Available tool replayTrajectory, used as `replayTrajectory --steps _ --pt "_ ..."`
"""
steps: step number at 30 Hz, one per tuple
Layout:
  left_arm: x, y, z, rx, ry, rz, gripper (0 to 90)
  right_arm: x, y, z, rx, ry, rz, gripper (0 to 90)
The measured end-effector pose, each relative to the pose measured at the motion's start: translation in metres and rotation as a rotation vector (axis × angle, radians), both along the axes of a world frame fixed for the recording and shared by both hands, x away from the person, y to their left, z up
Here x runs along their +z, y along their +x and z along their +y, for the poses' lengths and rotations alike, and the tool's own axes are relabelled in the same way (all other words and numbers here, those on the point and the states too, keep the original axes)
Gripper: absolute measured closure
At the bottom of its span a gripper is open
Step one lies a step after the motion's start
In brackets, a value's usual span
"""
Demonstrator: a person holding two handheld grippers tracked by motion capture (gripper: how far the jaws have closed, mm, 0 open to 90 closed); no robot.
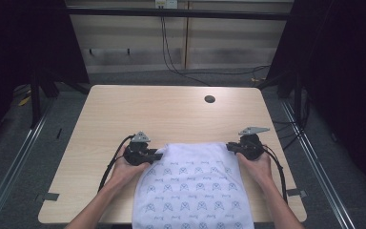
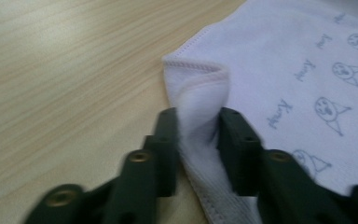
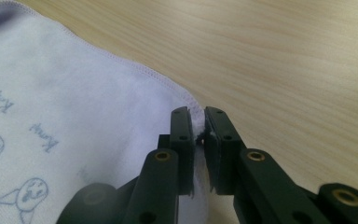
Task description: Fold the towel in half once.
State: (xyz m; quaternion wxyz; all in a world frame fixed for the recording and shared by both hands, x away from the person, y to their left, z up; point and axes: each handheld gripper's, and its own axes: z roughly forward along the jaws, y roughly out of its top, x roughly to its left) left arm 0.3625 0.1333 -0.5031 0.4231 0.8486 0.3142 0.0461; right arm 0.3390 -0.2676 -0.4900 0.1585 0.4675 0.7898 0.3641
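Observation:
A white cloth (image 1: 193, 186) printed with small blue cartoon faces lies flat on the near half of the wooden table (image 1: 171, 109) and hangs over its front edge. My left gripper (image 1: 158, 155) is at the cloth's far left corner. In the left gripper view the jaws (image 2: 198, 126) are shut on a bunched fold of the hemmed corner (image 2: 196, 88). At the far right corner is my right gripper (image 1: 229, 147). In the right gripper view its jaws (image 3: 199, 126) stand nearly together, pinching the cloth's (image 3: 74, 93) stitched edge. A hand holds each gripper.
A round cable hole (image 1: 209, 99) sits near the table's far edge. Bare wood stretches beyond the cloth. Black cables (image 1: 171, 62) trail on the floor behind the table, and dark frame posts (image 1: 35, 95) stand at both sides.

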Motion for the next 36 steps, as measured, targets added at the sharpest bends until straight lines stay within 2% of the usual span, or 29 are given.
replayTrajectory --steps 2,4,6,9,11,13,15,16,20,24,26,31,33,36 --pt "0.004 -0.001 0.001 0.007 -0.001 -0.01 82.2 0.002 -0.001 -0.001 0.002 0.005 -0.002 82.1" --pt "0.009 0.0 0.006 0.012 -0.027 -0.008 82.3 0.005 -0.001 -0.002 -0.004 0.023 -0.012 82.3" --pt "0.017 0.0 0.014 0.029 -0.078 -0.013 82.1 0.008 -0.001 -0.005 -0.004 0.045 -0.026 82.4" --pt "0.028 0.0 0.026 0.043 -0.111 -0.028 81.8 0.016 -0.002 -0.009 -0.015 0.063 -0.05 82.7" --pt "0.034 0.0 0.033 0.072 -0.133 -0.044 83.0 0.022 -0.003 -0.012 -0.023 0.078 -0.074 83.1" --pt "0.041 0.0 0.04 0.077 -0.164 -0.041 83.1 0.028 -0.003 -0.016 -0.026 0.092 -0.085 83.4" --pt "0.049 0.0 0.046 0.103 -0.148 -0.082 85.7 0.033 -0.002 -0.018 -0.027 0.099 -0.093 83.7" --pt "0.052 0.001 0.049 0.099 -0.163 -0.077 86.1 0.036 -0.002 -0.02 -0.03 0.107 -0.095 83.7" --pt "0.066 0.007 0.053 0.092 -0.171 -0.098 86.6 0.048 0.002 -0.021 -0.016 0.138 -0.109 84.8" --pt "0.082 0.015 0.056 0.109 -0.195 -0.118 86.6 0.066 0.011 -0.019 0.005 0.159 -0.133 85.6" --pt "0.09 0.018 0.058 0.119 -0.213 -0.131 86.6 0.08 0.017 -0.018 0.016 0.179 -0.15 85.8" --pt "0.103 0.028 0.065 0.16 -0.253 -0.149 86.6 0.108 0.029 -0.019 0.03 0.222 -0.2 86.1" --pt "0.108 0.033 0.067 0.17 -0.256 -0.155 86.6 0.118 0.033 -0.021 0.032 0.248 -0.213 86.3" --pt "0.12 0.043 0.07 0.179 -0.258 -0.174 86.6 0.132 0.04 -0.022 0.034 0.25 -0.229 86.3"
